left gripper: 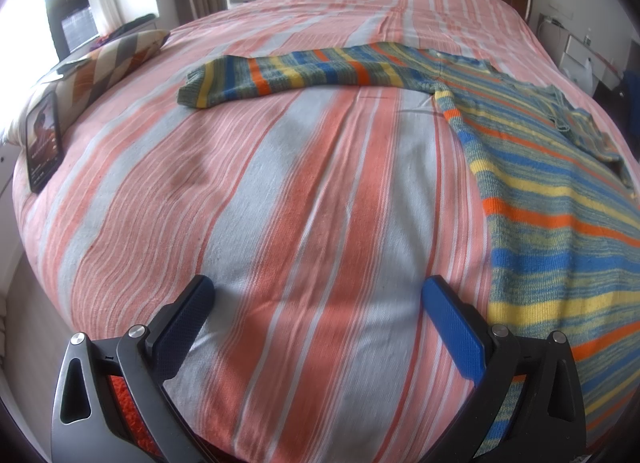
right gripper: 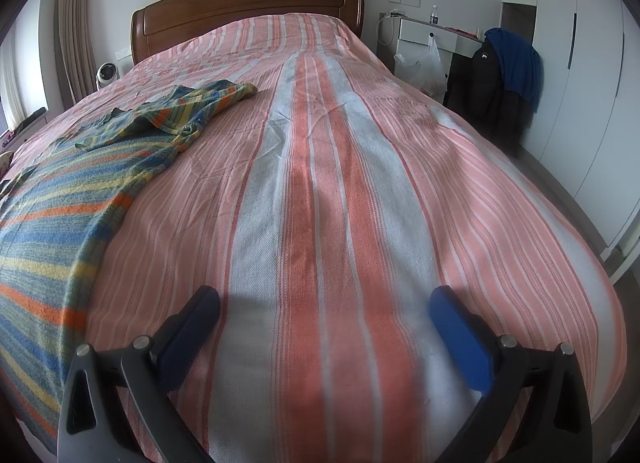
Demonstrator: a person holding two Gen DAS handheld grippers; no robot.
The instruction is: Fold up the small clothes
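Note:
A striped knit sweater (left gripper: 552,199) in blue, yellow, green and orange lies flat on the bed. One sleeve (left gripper: 296,73) stretches out to the left in the left wrist view. In the right wrist view the sweater (right gripper: 68,191) lies at the left, its other sleeve (right gripper: 208,101) bunched toward the headboard. My left gripper (left gripper: 318,293) is open and empty, low over the bedspread, with the sweater's hem just right of its right finger. My right gripper (right gripper: 325,301) is open and empty over bare bedspread, to the right of the sweater.
The bed has a pink, orange and grey striped bedspread (right gripper: 360,191) and a wooden headboard (right gripper: 248,3). A patterned pillow (left gripper: 116,59) and a phone (left gripper: 42,141) lie at the left edge. A white desk (right gripper: 432,33) and a chair with jackets (right gripper: 500,75) stand to the right.

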